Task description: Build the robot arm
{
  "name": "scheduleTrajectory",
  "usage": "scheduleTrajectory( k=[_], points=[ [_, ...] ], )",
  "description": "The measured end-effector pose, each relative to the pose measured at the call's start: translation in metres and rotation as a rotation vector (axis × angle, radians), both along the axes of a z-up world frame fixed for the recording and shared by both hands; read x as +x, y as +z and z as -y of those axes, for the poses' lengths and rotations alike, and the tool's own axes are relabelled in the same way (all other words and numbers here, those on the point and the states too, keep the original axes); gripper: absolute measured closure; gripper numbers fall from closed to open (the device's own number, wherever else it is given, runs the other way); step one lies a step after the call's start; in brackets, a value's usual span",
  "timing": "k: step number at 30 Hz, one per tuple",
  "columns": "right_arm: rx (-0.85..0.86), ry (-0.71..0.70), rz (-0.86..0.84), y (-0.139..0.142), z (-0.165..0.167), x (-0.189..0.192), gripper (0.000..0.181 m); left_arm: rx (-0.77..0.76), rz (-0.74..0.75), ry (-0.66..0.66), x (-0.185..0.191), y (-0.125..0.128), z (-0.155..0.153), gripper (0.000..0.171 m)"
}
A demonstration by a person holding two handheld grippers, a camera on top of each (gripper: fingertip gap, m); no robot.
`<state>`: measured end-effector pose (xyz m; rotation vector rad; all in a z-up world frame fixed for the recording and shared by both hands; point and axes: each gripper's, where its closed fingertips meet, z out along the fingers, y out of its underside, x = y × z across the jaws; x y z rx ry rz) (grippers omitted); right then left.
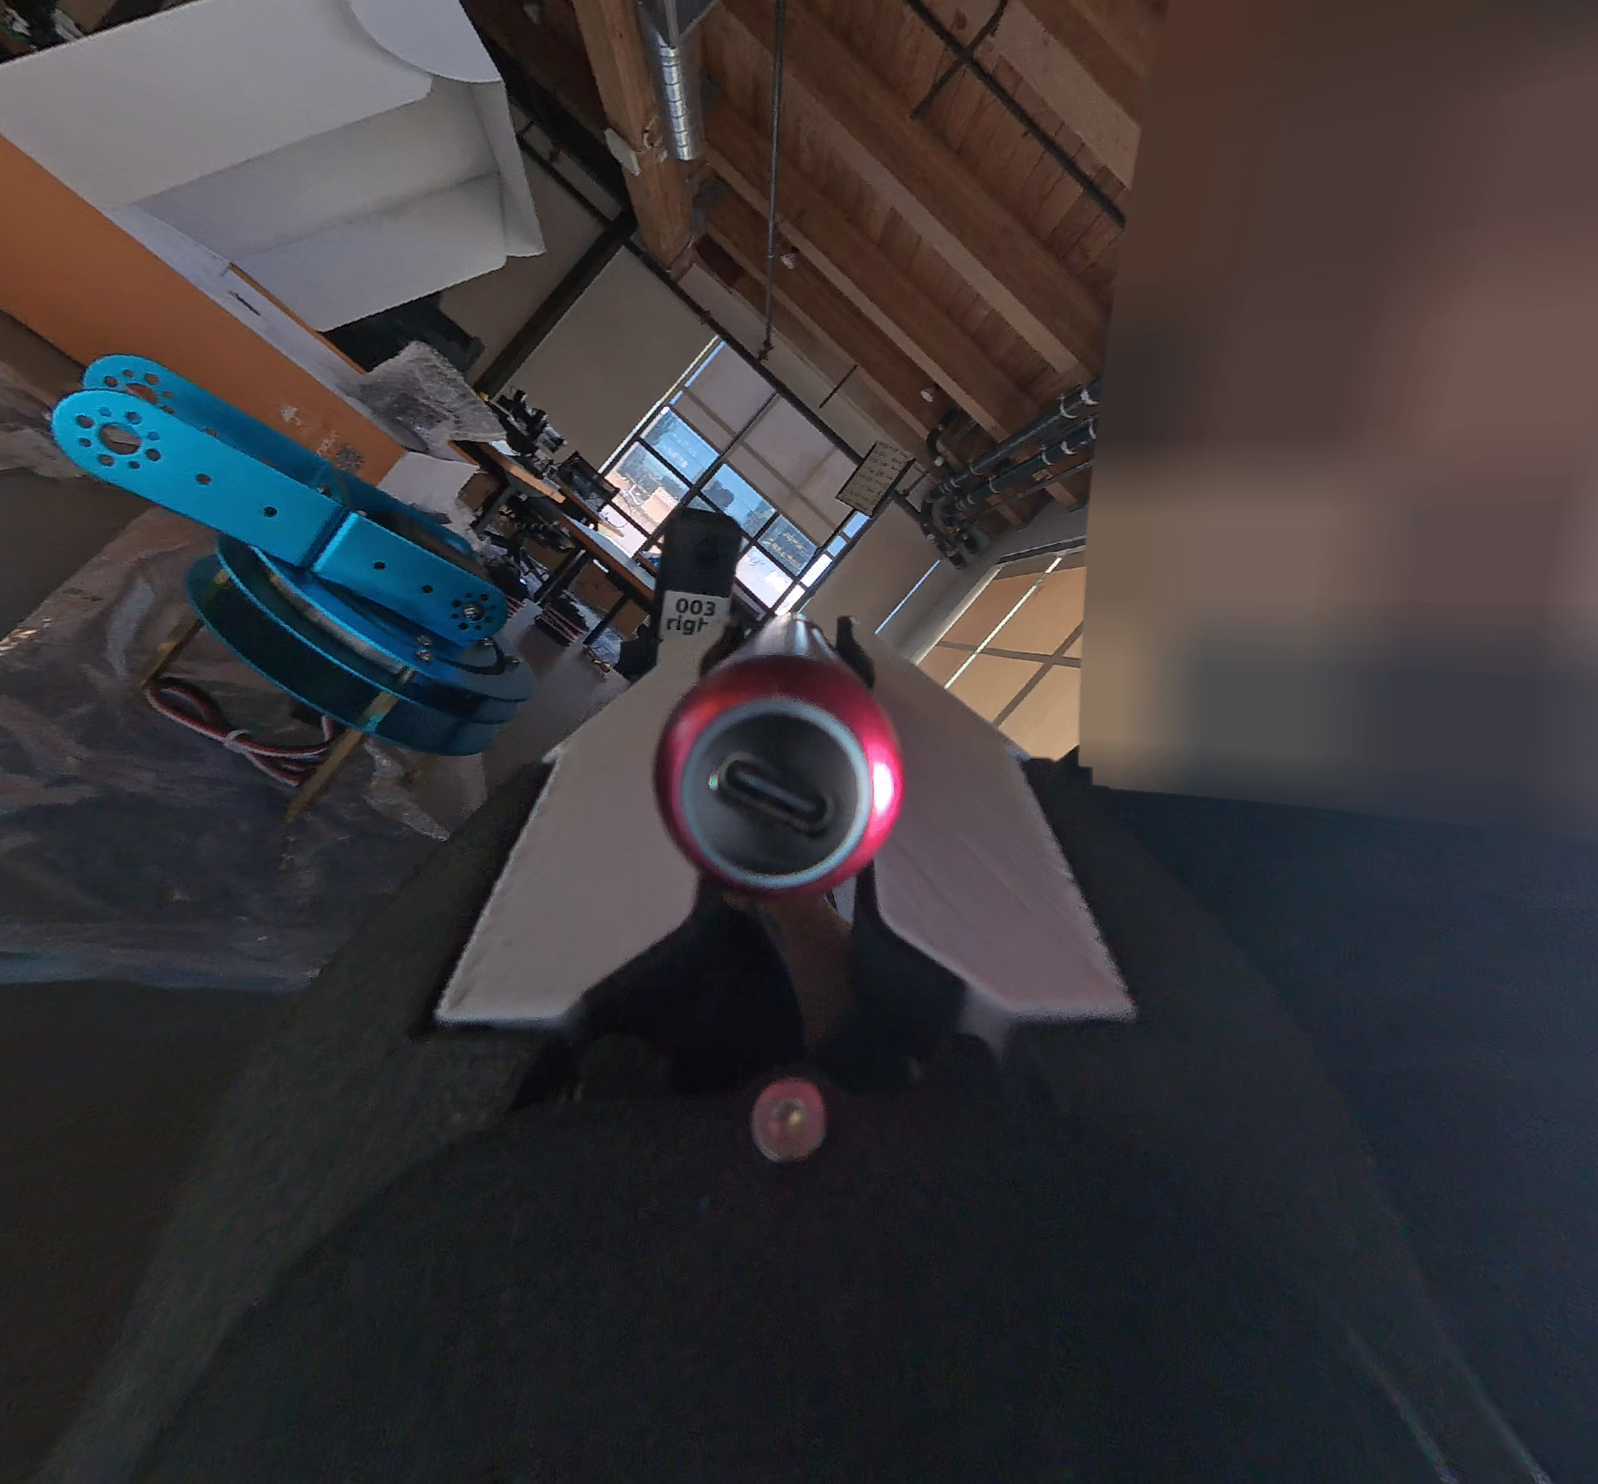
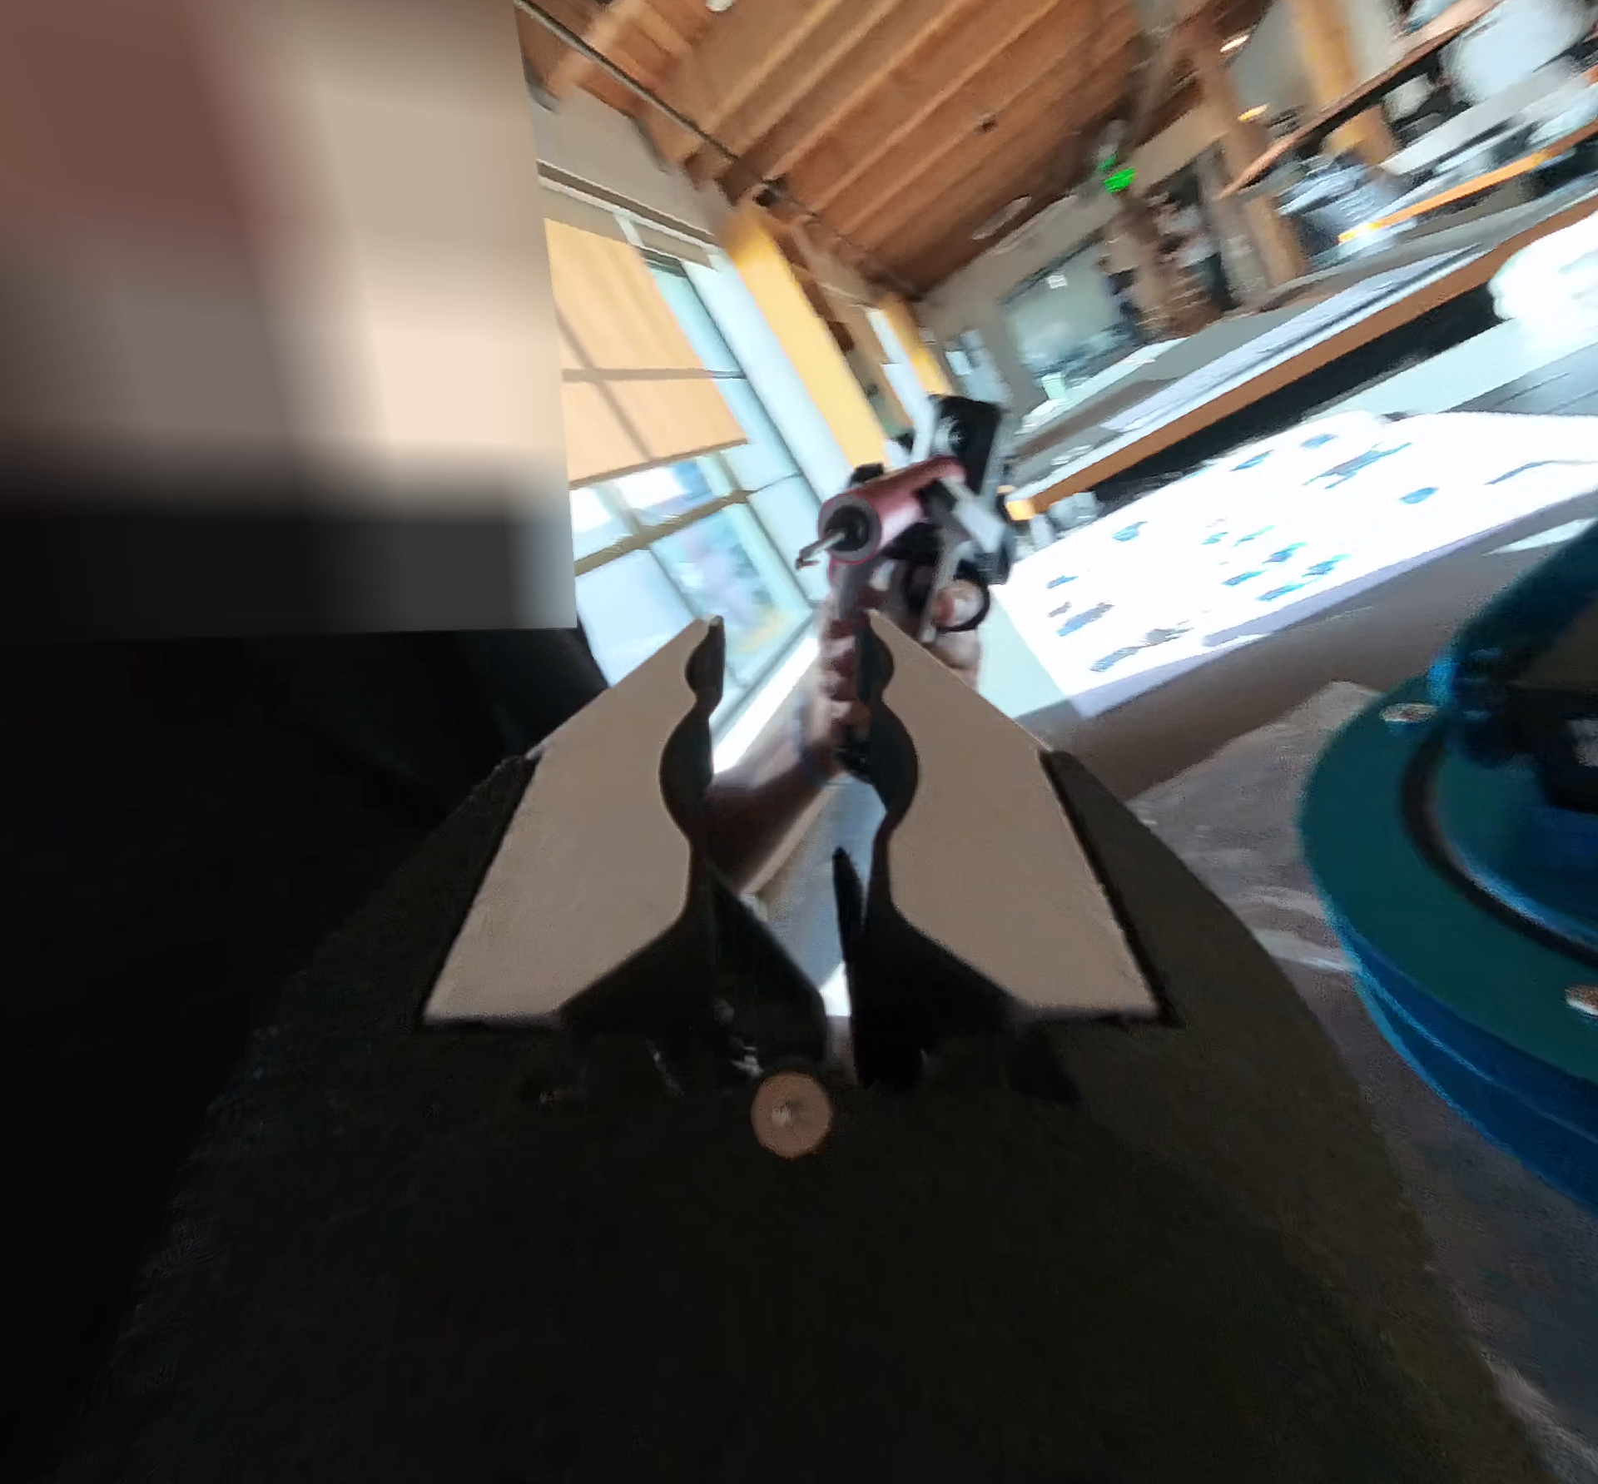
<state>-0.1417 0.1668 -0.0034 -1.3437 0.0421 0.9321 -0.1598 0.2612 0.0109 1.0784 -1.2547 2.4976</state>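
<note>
My left gripper (image 1: 813, 638) is shut on a red, metal, pen-shaped electric screwdriver (image 1: 778, 785). The screwdriver's rear end, with its charging port, faces the camera. In the right wrist view the same screwdriver (image 2: 873, 526) is raised in the air in the left gripper (image 2: 960, 509), bit pointing out, and a hand (image 2: 830, 690) is below it. My right gripper (image 2: 794, 630) is open and empty, its jaws well apart, and faces the left one. Its black body (image 1: 696, 569) shows beyond the screwdriver. A blue metal turntable with bracket arms (image 1: 346, 578) stands on the table, close at the right in the right wrist view (image 2: 1470, 837).
Crinkled plastic sheet (image 1: 130, 751) covers the table under the blue assembly. Red, white and black wires (image 1: 251, 738) trail from its base. A white box (image 1: 285, 145) stands behind. A white sheet with several small blue parts (image 2: 1297, 526) lies farther off. My right fingertips sit around 10 centimeters from my left ones.
</note>
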Motion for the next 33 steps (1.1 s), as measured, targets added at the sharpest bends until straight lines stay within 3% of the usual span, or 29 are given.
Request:
scheduleTrajectory(
  k=[4, 9, 14, 33],
  points=[
    [0.041, 0.121, -0.100, 0.006, -0.002, -0.011, 0.155, 0.022, 0.030, -0.023, -0.002, 0.002, 0.006, 0.152],
    [0.081, 0.132, -0.134, 0.010, -0.002, -0.010, 0.167, 0.040, 0.035, -0.024, 0.000, 0.001, 0.007, 0.152],
    [0.084, 0.074, -0.142, 0.007, -0.002, 0.001, 0.180, 0.040, 0.024, -0.018, 0.003, -0.001, 0.005, 0.152],
    [0.050, -0.099, -0.009, 0.003, -0.011, 0.013, 0.180, 0.033, 0.002, 0.044, 0.008, -0.006, -0.003, 0.152]
  ],
)
